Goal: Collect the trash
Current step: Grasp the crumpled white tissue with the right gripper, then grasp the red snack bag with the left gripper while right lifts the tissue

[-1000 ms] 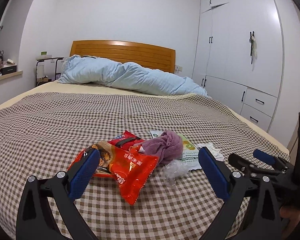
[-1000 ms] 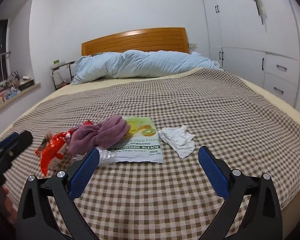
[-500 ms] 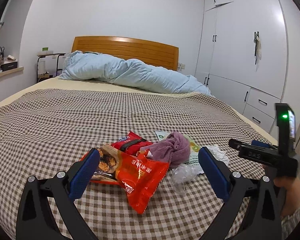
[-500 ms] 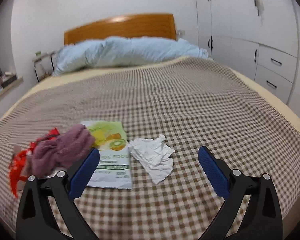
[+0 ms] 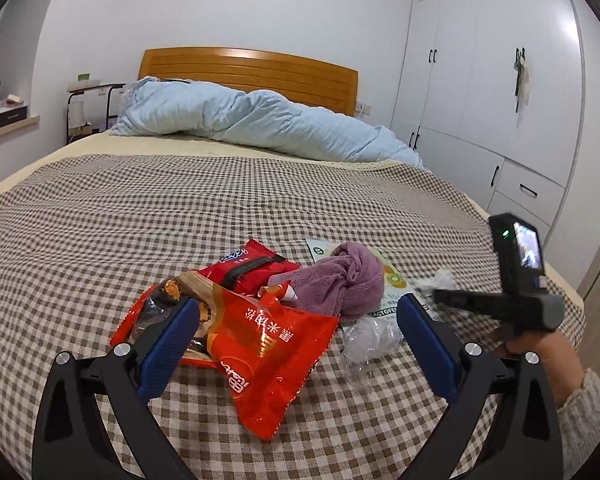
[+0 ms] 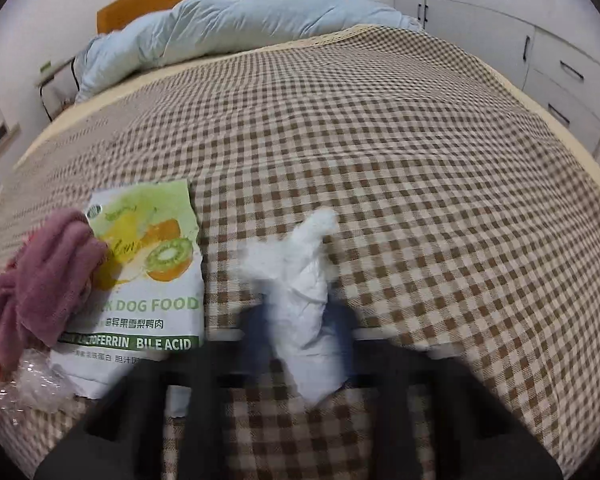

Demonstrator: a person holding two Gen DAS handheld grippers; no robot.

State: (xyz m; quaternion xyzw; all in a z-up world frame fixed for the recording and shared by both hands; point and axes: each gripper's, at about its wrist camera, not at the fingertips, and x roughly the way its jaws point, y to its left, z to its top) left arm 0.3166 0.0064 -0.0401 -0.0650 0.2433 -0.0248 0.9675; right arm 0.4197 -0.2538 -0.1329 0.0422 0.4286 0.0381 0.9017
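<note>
Trash lies on the checked bedspread (image 5: pixel 140 220): a large red snack bag (image 5: pixel 260 344), a smaller red wrapper (image 5: pixel 248 266), a purple cloth (image 5: pixel 340 280), a crumpled clear plastic (image 5: pixel 370 338), a green dog food pouch (image 6: pixel 148 280) and a crumpled white tissue (image 6: pixel 304 280). My left gripper (image 5: pixel 296 304) stands open just above the big red bag, nothing held. My right gripper (image 6: pixel 300 320) points down at the tissue, its jaws closing, and the blurred blue pads press on the tissue's two sides. In the left wrist view the right gripper (image 5: pixel 440 294) reaches the tissue (image 5: pixel 442 276), held by a hand (image 5: pixel 540 352).
A rumpled blue duvet (image 5: pixel 252 120) lies along the wooden headboard (image 5: pixel 248 68). White wardrobes and drawers (image 5: pixel 500 100) stand to the right of the bed. A small bedside rack (image 5: pixel 88 108) and a window sill (image 5: pixel 8 124) are at the far left.
The right gripper came down and forward over the white tissue, and its jaws went from wide open to closed around it. The left gripper moved slightly nearer the red bag.
</note>
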